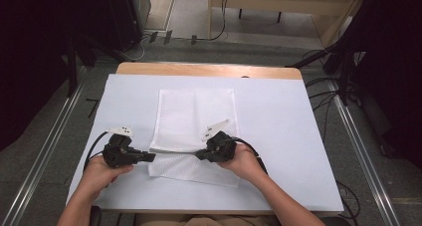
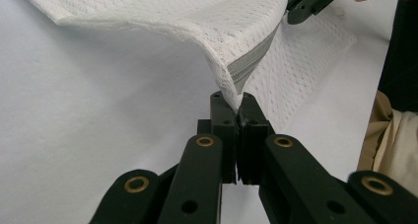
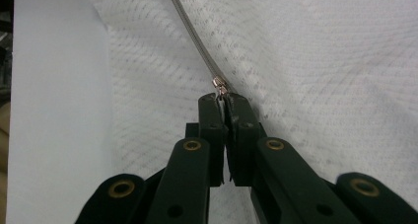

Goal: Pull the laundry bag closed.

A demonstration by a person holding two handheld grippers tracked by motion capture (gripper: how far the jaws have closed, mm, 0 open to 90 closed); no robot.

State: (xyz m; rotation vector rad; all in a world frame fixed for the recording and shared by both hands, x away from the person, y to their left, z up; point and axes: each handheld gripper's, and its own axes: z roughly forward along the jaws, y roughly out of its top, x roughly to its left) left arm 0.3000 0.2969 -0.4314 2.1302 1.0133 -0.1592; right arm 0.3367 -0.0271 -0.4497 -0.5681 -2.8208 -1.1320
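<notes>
The left tool (image 2: 237,113) is clenched on the end corner of a white mesh bag (image 1: 196,119), where its grey zipper tape (image 2: 250,62) runs down into the pinch; the fabric rises from the jaws in a lifted fold. In the high view this left tool (image 1: 149,157) sits at the bag's near left corner, with the person's left hand (image 1: 102,173) behind it. The right tool (image 3: 226,105) is clenched on the metal zipper pull (image 3: 220,84), with the grey zipper line running away from it across the mesh. From above, the right tool (image 1: 200,155) sits along the bag's near part, right of the left tool and pointing toward it, held by the right hand (image 1: 244,161). The bag lies flat over the middle of the white counter (image 1: 278,131), with its near edge raised between the two tools and its far edge well short of the counter's far edge.
</notes>
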